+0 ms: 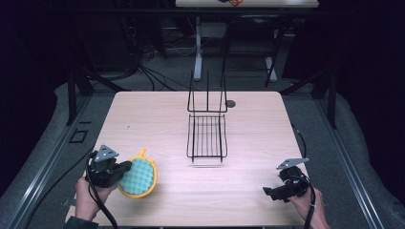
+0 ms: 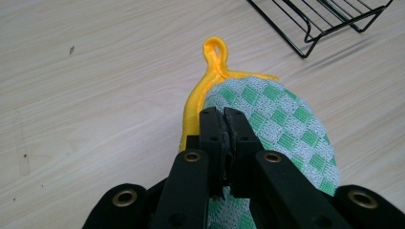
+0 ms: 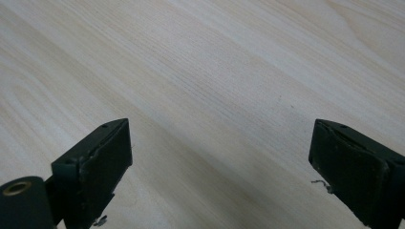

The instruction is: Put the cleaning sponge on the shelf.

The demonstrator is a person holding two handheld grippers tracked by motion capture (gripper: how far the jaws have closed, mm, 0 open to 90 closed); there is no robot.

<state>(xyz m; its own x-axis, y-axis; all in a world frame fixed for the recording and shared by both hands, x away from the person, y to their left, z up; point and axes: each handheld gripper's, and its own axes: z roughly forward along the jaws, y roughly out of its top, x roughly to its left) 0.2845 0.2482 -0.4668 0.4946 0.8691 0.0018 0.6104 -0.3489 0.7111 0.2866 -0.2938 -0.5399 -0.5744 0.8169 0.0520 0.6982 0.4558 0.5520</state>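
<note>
Left gripper (image 2: 223,119) clamped tight on green pot holder (image 2: 286,129), near table's (image 1: 157,114) left front edge. Right gripper (image 1: 273,192) gaping wide, nothing held, bare wood around it. Wire rack (image 1: 207,138) well apart, mid-table.

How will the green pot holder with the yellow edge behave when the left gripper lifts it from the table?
The pot holder is woven cloth, so it will probably sag and fold around the left gripper, which is shut on its edge. It looks thin, so likely light. The textured weave should resist slipping.
</note>
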